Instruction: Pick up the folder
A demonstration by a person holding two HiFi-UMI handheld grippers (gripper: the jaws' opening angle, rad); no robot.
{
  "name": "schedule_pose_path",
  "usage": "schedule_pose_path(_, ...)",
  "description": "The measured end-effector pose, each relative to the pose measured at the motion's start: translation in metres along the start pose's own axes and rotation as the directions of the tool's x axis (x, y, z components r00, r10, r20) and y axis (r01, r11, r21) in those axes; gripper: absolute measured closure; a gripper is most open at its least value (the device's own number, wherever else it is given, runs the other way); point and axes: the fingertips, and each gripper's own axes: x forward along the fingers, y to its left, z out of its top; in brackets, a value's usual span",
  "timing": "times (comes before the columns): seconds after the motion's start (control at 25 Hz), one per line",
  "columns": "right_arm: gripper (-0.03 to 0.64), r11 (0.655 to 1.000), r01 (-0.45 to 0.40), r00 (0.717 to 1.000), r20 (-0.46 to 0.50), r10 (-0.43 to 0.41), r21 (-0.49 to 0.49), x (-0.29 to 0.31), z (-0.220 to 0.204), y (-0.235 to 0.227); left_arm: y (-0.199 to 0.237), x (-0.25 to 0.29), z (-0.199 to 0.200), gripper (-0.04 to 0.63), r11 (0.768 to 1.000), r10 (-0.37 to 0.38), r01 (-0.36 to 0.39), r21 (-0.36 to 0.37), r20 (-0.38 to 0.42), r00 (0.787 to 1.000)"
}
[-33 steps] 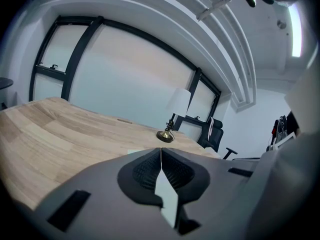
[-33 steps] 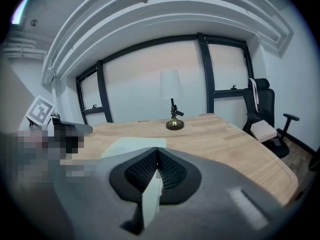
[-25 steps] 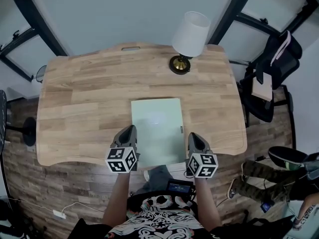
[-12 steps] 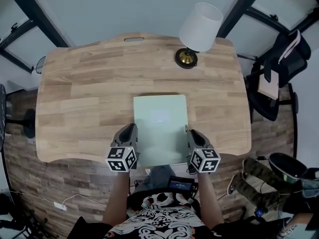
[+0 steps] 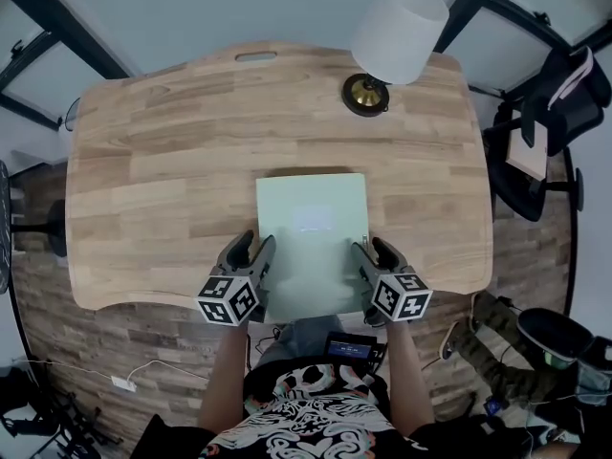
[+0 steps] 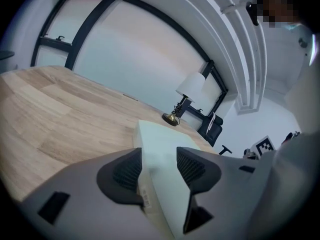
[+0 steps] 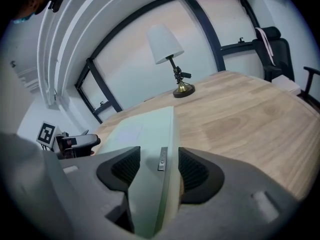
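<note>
The left gripper [image 5: 251, 249] and the right gripper [image 5: 368, 250] sit side by side at the near edge of a light wooden desk [image 5: 163, 161], each pointing forward and slanting down, with a pale green folder [image 5: 311, 228] lying flat on the desk between them. The left gripper's jaws are opening, and its own view shows them straddling the folder's left edge near the near corner. The ribbed black pads stand on either side of the edge without clamping it, so nothing is gripped. The right gripper's jaws are opening too. Its view shows the folder's right edge running up between the pads, with a small grey tab [image 7: 162, 159] on that edge just ahead of the jaw throat and a sliver of desk visible beside the outer pad, so this gripper has hold of nothing either. From both grippers the folder stretches forward, away from the tips, toward the middle of the desk. Its near end lies at the desk's front edge, level with the grippers' bodies. Well beyond the right gripper's tips, close to the far edge of the desk, stands a table lamp [image 5: 387, 46] with a white shade and a brass base. Off to the outer side of the right gripper, past the desk's end, is a black office chair [image 5: 545, 113].
</note>
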Motion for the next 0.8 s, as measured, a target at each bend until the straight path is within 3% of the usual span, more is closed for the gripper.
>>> schedule_pose_path(0.16,0.364,1.000,-0.021,0.999,-0.035,0.022,0.018,0.010,-0.002,-0.001,-0.004,0.011,-0.012,0.336,0.999,-0.031,0.030,-0.010,-0.065,0.997)
schedule_pose_path(0.36,0.350,0.997,-0.049,0.997,-0.051,0.052,0.060,0.016,-0.006,-0.002,-0.001,0.020,-0.030,0.304,1.000,-0.010,0.006,-0.025,-0.149,0.989)
schedule_pose_path(0.56,0.347,0.990,-0.095,0.994,-0.045,0.100,0.104,0.018,-0.006,0.000,0.001,0.025,-0.035,0.301,0.998,-0.020,0.009,-0.070,-0.154,0.988)
schedule_pose_path(0.8,0.347,0.989,-0.110,0.992,-0.053,0.115,0.103,0.021,-0.007,0.000,0.003,0.026,-0.037,0.299,0.999,-0.002,-0.007,-0.053,-0.161,0.987)
